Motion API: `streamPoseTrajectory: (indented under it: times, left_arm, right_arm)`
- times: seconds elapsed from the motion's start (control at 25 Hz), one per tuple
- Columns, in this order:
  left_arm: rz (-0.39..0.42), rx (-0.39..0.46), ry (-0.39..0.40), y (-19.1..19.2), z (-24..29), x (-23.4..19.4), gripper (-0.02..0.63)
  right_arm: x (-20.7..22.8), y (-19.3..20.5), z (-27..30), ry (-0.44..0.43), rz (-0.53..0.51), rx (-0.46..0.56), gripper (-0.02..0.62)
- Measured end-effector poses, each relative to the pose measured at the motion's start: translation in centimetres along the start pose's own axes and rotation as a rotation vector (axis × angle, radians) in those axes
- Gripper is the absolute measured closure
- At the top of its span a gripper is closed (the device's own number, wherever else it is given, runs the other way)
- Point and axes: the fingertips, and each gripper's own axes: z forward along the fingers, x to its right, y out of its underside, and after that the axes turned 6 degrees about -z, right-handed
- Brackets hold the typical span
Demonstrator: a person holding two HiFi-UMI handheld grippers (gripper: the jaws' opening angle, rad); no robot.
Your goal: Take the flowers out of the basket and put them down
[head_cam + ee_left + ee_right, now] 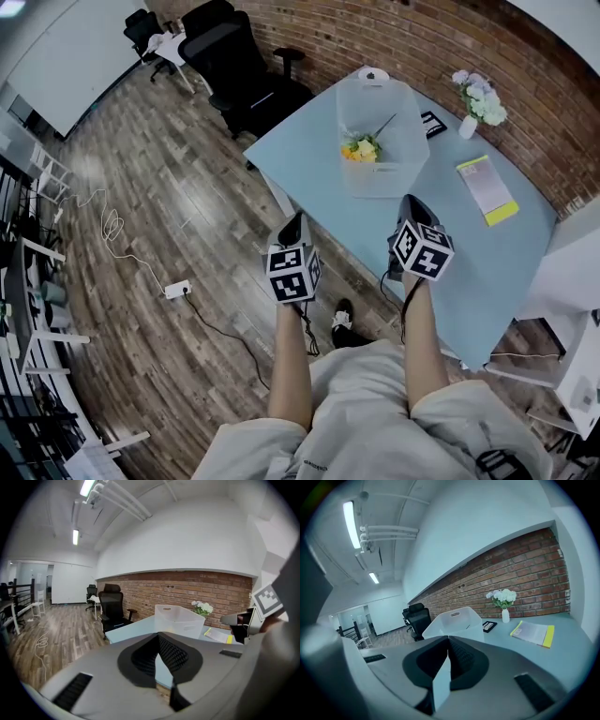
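Observation:
A translucent white basket (380, 131) stands on the light-blue table (309, 159). Inside it lies a small bunch of yellow and orange flowers (361, 148) with a dark stem pointing up to the right. Both grippers hang at the table's near edge, short of the basket. My left gripper (298, 223) is off the table's left corner, its jaws shut and empty. My right gripper (411, 202) is over the table's near part, its jaws also shut with nothing between them. The left gripper (158, 637) and the right gripper (448, 639) both face the basket (180, 620) (454, 620).
A white vase of pale flowers (480, 101) stands at the table's far side by the brick wall. A yellow-edged booklet (487, 187) lies to the right of the basket, a small black item (432, 123) behind it. Black office chairs (244, 66) stand at the left; a cable and power strip (176, 290) lie on the floor.

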Motion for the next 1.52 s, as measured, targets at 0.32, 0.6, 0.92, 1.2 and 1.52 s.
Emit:
streamPoseTrajectory:
  times: [0.32, 0.6, 0.92, 1.2, 1.52]
  left_arm:
    - [0.118, -0.029, 0.046, -3.2, 4.5, 0.3, 0.581]
    - [0.154, -0.012, 0.061, -6.2, 8.0, -0.7, 0.581]
    - [0.227, -0.003, 0.142, -7.6, 11.7, 0.3, 0.581]
    - [0.164, 0.014, 0.151, -7.2, 13.3, -0.7, 0.581]
    - [0.137, 0.006, 0.204, -8.1, 16.2, -1.1, 0.581]
  right_arm:
    - [0.9, -3.9, 4.9, 0.023, 0.078, 0.046, 0.569]
    - [-0.8, -6.4, 9.0, 0.006, 0.034, 0.055, 0.569]
    - [1.4, -9.0, 11.9, 0.080, 0.065, 0.130, 0.569]
    - [1.7, -8.8, 13.3, 0.064, 0.018, 0.111, 0.569]
    - [2.9, -8.7, 13.8, 0.096, 0.018, 0.084, 0.569]
